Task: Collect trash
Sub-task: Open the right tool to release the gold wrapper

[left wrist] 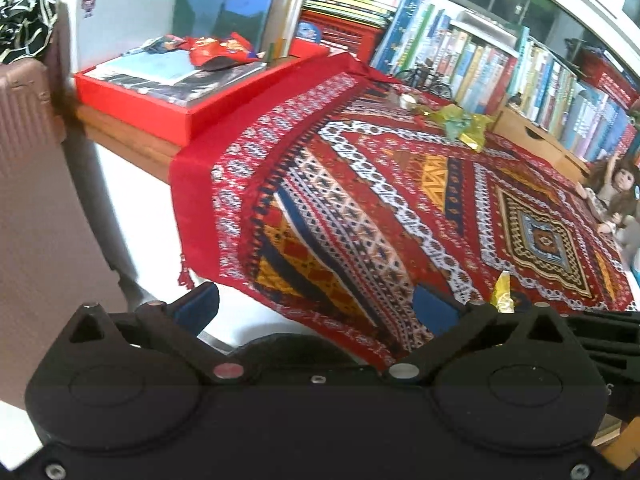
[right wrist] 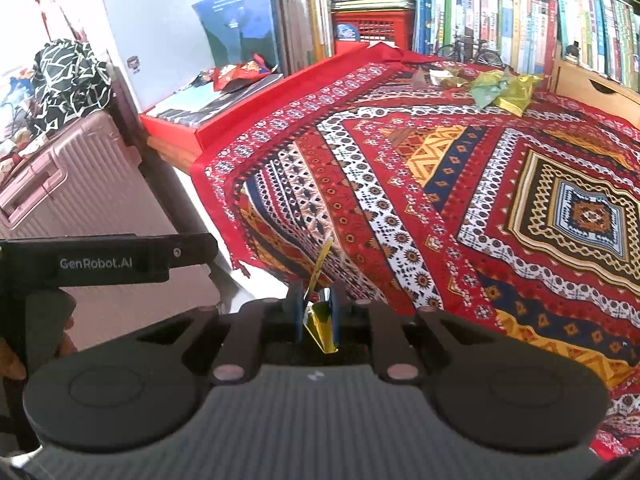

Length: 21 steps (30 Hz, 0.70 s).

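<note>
So the right gripper (right wrist: 316, 312) has its jaws nearly closed on a yellow wrapper (right wrist: 320, 320), pinching it down low while a thin strip of it sticks up above the blue pads. It looks like crinkly foil film: basically weightless, floppy, and a bit slick, so my guess is it could slide out if the squeeze loosens. A pinch across a folded or bunched part should hold better than a single flat layer.

The left gripper (left wrist: 320, 308) has its jaws spread wide with nothing between them, hanging over the near left corner of the table (left wrist: 128, 140), where the cloth (left wrist: 400, 208) drapes over the edge. That cloth is soft woven stuff with a busy red, white, navy and yellow diamond pattern, so small scraps could get lost against it.

More trash left, from what I can see:
- a crumpled green and gold wrapper pile (right wrist: 500, 90) at the far side, near the books (right wrist: 500, 12). Same light, springy film I'd say; grab a raised crease, not a flat spot.
- a red snack bag (right wrist: 240, 74) lying on the papers in the red box (right wrist: 180, 128) at the far left. Looks glossy and puffed, and probably crushes easily.

A ribbed pink suitcase (right wrist: 80, 184) stands left of the table. I can't spot a bin in either view.
</note>
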### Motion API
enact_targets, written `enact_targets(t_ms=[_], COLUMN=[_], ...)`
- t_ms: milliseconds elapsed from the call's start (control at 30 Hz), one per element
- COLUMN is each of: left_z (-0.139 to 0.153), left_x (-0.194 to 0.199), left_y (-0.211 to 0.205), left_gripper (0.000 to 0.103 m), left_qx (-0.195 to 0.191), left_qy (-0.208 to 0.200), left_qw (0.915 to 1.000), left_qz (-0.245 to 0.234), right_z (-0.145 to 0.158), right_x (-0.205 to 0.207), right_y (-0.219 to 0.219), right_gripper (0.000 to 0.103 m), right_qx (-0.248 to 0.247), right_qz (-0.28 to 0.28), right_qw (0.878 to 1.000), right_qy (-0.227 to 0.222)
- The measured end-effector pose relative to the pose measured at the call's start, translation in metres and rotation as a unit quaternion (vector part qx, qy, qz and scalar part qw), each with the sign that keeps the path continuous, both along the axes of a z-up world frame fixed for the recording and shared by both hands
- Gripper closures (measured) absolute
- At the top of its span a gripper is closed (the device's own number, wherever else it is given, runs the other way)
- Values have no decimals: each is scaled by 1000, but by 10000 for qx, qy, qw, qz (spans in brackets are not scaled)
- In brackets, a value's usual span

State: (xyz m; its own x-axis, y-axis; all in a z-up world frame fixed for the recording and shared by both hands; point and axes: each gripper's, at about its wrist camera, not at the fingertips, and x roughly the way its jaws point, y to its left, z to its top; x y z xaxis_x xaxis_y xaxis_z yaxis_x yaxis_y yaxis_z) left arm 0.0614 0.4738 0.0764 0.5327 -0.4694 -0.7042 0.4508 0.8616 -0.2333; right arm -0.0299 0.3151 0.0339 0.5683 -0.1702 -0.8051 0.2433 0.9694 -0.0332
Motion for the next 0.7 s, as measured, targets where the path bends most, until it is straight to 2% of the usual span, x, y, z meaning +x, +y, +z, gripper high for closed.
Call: enact_targets(t_ms=[300,333,367,400,467,567,700], left_z=[3,3,4,4,4,3,0], left_x=[3,3,3,4,5,6,7], left_y=[15,16,18,19,21,26,27], left_gripper=[0,0,0,0,0,0,0], left_qx=[-86,-84,-87,-93,-134,-204,-128], left_qy=[61,62,60,51,70,109,84], left_qw=[9994,9993,9993,9992,9990,9985,9982], left_qz=[331,351,366,377,417,502,572], right_z=[-7,-9,-10,-10,-10,-7,-8], right_x=[18,20,21,22,23,24,29], right_y=[7,8,10,10,13,17,13], right_gripper=[85,80,61,56,18,1,0], right_qx=[6,14,-15,-55,-211,-551,-690], right_qz=[278,317,333,348,359,425,400], right_qw=[9995,9994,9994,9993,9991,9972,9965], right_qy=[116,130,133,104,-49,-263,-266])
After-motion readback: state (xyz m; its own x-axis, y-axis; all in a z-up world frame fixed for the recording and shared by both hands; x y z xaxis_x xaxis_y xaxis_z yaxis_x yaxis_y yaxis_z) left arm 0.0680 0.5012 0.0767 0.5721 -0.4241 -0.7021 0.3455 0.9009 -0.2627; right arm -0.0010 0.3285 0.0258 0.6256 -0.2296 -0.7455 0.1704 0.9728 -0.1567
